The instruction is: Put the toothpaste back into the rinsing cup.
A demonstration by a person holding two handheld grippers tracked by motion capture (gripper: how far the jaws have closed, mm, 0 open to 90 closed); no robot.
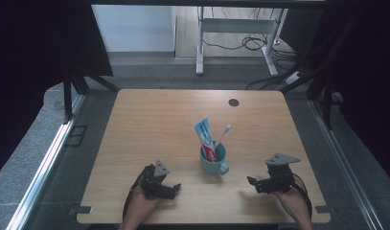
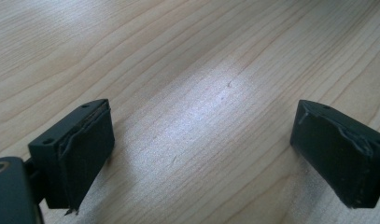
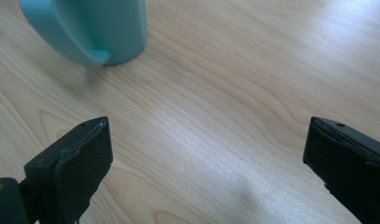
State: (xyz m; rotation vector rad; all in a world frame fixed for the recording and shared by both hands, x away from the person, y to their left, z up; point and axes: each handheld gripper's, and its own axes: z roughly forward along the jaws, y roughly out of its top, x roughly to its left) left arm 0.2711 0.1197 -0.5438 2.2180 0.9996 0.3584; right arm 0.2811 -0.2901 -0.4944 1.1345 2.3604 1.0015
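Two grippers sit low by the table's (image 1: 135, 120) near edge: left gripper (image 1: 176, 188) and right gripper (image 1: 252, 182), jaws spread wide, nothing between them. Between them stands a teal mug (image 1: 212, 160), upright, handle toward the near edge. Toothpaste tube (image 1: 205, 136) and toothbrush (image 1: 223, 134) stick upward from it, brush leaning right. Bare wood all around.

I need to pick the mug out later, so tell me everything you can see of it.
The mug is teal, smooth and glossy, like glazed ceramic, with a loop handle toward the right gripper. It stands upright on the wooden table, near the front, between the two grippers, touched by neither. A toothpaste tube and a toothbrush stand in it.
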